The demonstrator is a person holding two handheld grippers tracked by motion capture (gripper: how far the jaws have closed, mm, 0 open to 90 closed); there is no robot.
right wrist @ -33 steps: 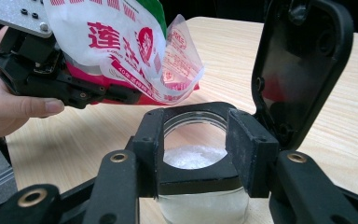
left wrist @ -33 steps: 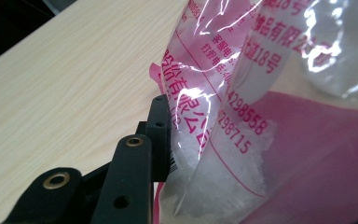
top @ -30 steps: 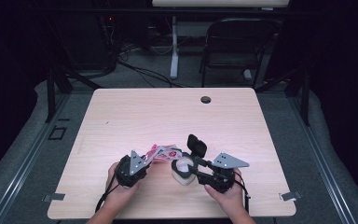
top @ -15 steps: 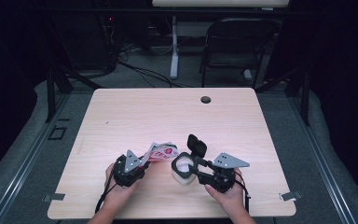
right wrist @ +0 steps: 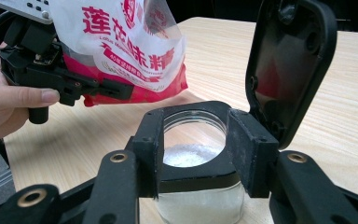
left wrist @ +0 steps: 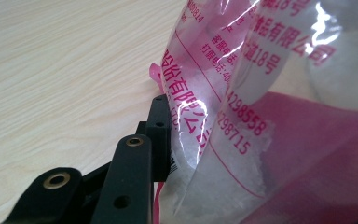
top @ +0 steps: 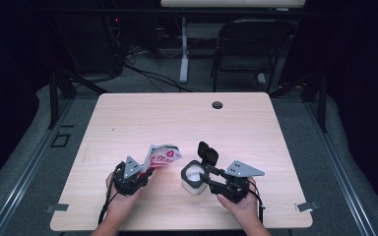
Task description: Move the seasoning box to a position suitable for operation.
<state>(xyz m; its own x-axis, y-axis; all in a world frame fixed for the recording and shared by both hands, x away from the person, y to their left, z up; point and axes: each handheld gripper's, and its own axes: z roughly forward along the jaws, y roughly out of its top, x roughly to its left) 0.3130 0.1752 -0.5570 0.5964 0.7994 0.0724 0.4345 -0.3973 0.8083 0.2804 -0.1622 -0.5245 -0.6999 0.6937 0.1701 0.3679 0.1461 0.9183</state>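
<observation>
Gripping the jar [right wrist: 200, 177] across its black collar, the right gripper [top: 211, 178] pinches it upright on the table [top: 187, 118], hinged lid [right wrist: 291, 65] standing open; glass and part-filled, it should feel weighty, rigid and breakable, so the collar is the sound hold. Just beyond, the left gripper [top: 135, 173] clamps the soft, crinkly, slippery seasoning bag [top: 161, 155] near its lower edge, raised off the table beside the jar.
</observation>
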